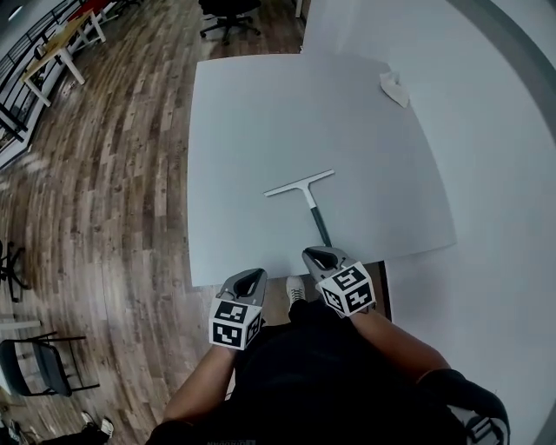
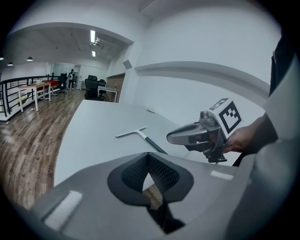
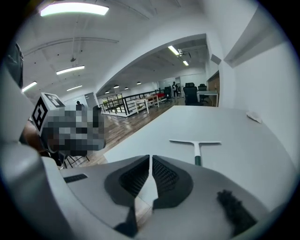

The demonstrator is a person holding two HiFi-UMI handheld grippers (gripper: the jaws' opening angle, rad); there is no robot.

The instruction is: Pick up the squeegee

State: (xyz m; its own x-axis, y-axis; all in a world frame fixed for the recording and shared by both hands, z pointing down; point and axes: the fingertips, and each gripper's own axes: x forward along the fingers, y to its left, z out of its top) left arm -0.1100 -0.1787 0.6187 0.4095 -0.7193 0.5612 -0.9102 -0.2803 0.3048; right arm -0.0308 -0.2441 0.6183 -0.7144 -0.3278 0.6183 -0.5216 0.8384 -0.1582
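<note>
Squeegee (image 1: 307,200): we list one, lying flat on the white table (image 1: 261,113), close to the table's near edge and in no jaw. Its pale blade lies crosswise on the far side. The handle is white at the blade and dark toward its end, and runs back toward the person. We also log it in the left gripper view (image 2: 140,134) and in the right gripper view (image 3: 197,150), ahead of the jaws in both.

Right gripper (image 1: 318,255): we note it held over the near edge of the table, just beside the end of the handle in the head view. In its own view (image 3: 151,159) the jaws are pressed together with nothing between them. The left gripper view shows it raised above the tabletop (image 2: 171,137) in the person's hand.

Left gripper (image 1: 253,277): we record it at the table's near edge, to the left of the handle and apart from it. Its jaw tips meet (image 2: 148,154) and nothing is pinched.

Crumpled white paper (image 1: 393,87): we count one piece at the far right corner of the table, well apart from the squeegee.

Surroundings: we enter a wood-plank floor (image 1: 104,174) left of the table and a black office chair (image 1: 230,13) beyond the table's far edge.
</note>
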